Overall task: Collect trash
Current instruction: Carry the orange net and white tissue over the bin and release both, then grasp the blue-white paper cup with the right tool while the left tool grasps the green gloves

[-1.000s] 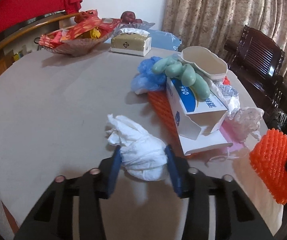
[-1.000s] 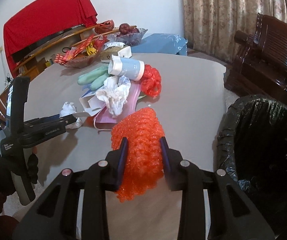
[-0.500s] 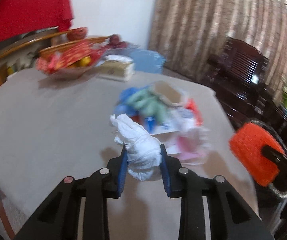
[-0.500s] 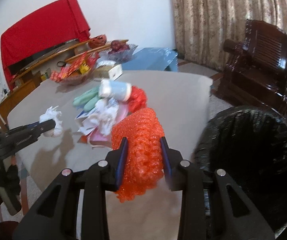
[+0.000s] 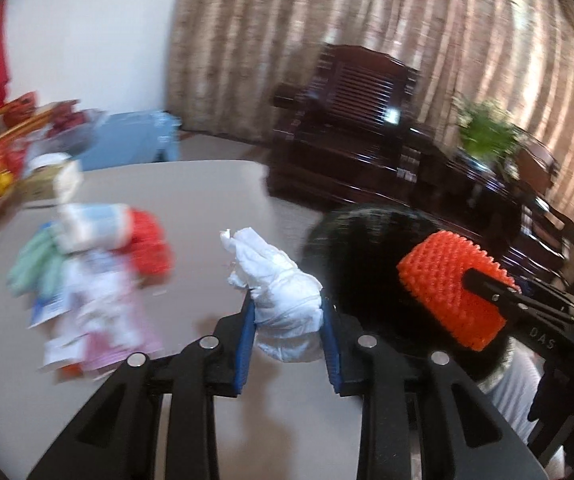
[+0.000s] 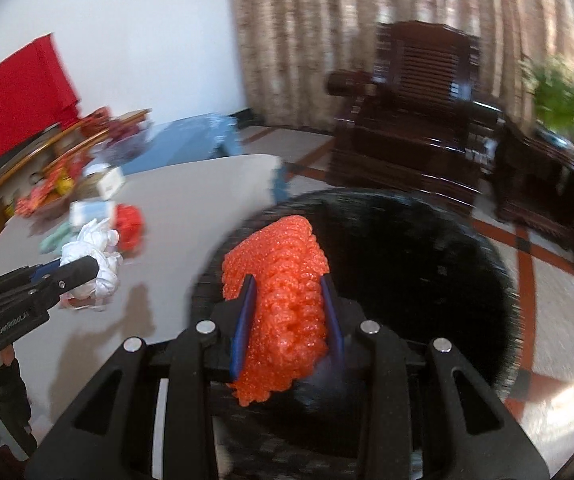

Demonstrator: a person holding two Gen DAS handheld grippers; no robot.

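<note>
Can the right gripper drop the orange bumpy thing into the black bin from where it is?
Probably yes. The right gripper, shut on the orange foam net, hangs over the black bin's open mouth, and nothing shows between them.

From the left wrist view, we see the table [image 5: 207, 184] filling nine o'clock, a trash pile [image 5: 99, 272] on it, the bin [image 5: 359, 256] beyond its edge at two o'clock, and a chair [image 5: 351, 120] behind at twelve.
</note>
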